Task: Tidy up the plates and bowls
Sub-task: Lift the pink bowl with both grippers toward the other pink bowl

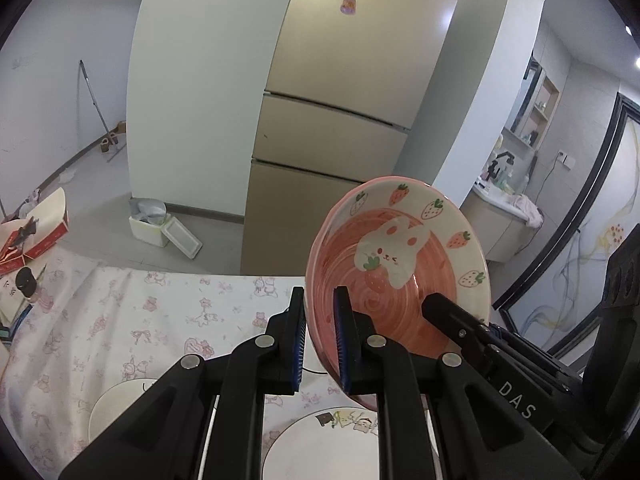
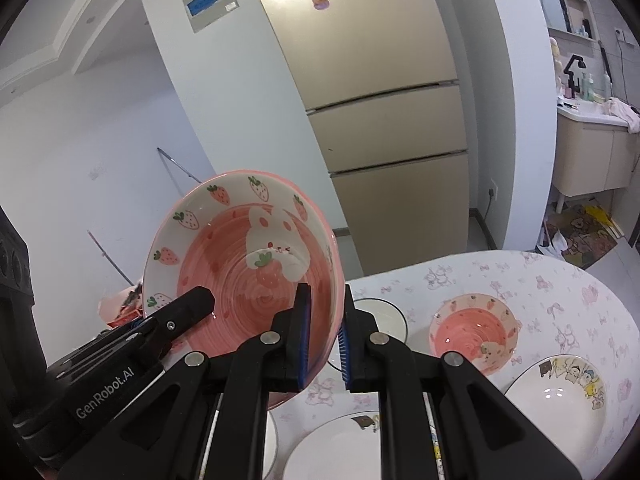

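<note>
A pink strawberry-and-rabbit dish (image 1: 400, 248) (image 2: 240, 264) hangs tilted above the table, gripped from both sides. My left gripper (image 1: 320, 300) is shut on its left rim, and my right gripper (image 2: 326, 300) is shut on its right rim. Each wrist view shows the other gripper's finger inside the dish, the right one's (image 1: 448, 312) and the left one's (image 2: 192, 304). Below on the floral tablecloth (image 2: 560, 288) are a small pink bowl (image 2: 474, 332), a white cartoon bowl (image 2: 556, 396), a black-rimmed white plate (image 2: 380, 316) and a cartoon plate (image 1: 320, 452) (image 2: 332, 448).
Another white plate (image 1: 120, 404) lies at the near left of the table. A red box (image 1: 36, 232) and a small dark bottle (image 1: 26, 282) stand at the table's left end. A tall beige fridge (image 1: 340, 120) stands beyond the far edge.
</note>
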The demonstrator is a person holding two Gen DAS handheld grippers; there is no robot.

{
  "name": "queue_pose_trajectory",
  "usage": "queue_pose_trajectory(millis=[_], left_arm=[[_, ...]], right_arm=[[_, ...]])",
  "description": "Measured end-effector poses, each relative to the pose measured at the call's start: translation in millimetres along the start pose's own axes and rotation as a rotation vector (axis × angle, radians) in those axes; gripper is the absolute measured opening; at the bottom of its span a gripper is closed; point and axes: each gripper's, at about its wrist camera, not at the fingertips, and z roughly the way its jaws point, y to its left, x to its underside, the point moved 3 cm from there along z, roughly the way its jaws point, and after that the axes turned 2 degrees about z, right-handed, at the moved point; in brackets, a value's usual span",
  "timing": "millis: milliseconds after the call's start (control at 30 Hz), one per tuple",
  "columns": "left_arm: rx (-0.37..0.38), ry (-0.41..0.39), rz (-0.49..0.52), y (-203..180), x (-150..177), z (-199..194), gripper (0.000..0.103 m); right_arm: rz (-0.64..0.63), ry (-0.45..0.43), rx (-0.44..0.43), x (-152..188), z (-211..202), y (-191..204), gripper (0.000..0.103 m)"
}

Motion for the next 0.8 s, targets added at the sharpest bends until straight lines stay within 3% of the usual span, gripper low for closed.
queue_pose_trajectory(millis=[467,633,800], left_arm=[[0.017,0.112,0.004,6.9,21.2,87.6,0.014],[0.032,0.186,-0.047,22.6,36.2,123.6,0.014],[0.003,0.212,-0.038,26.7,46.4,145.7,0.014]], right_arm=[[0.076,0.122,0.060,20.6,55.2,-40.2,0.012],[0.116,0.180,0.087,30.5,76.0,-50.6,0.013],[0.113,0.226,0.108,39.1,98.0,-56.0,0.012]])
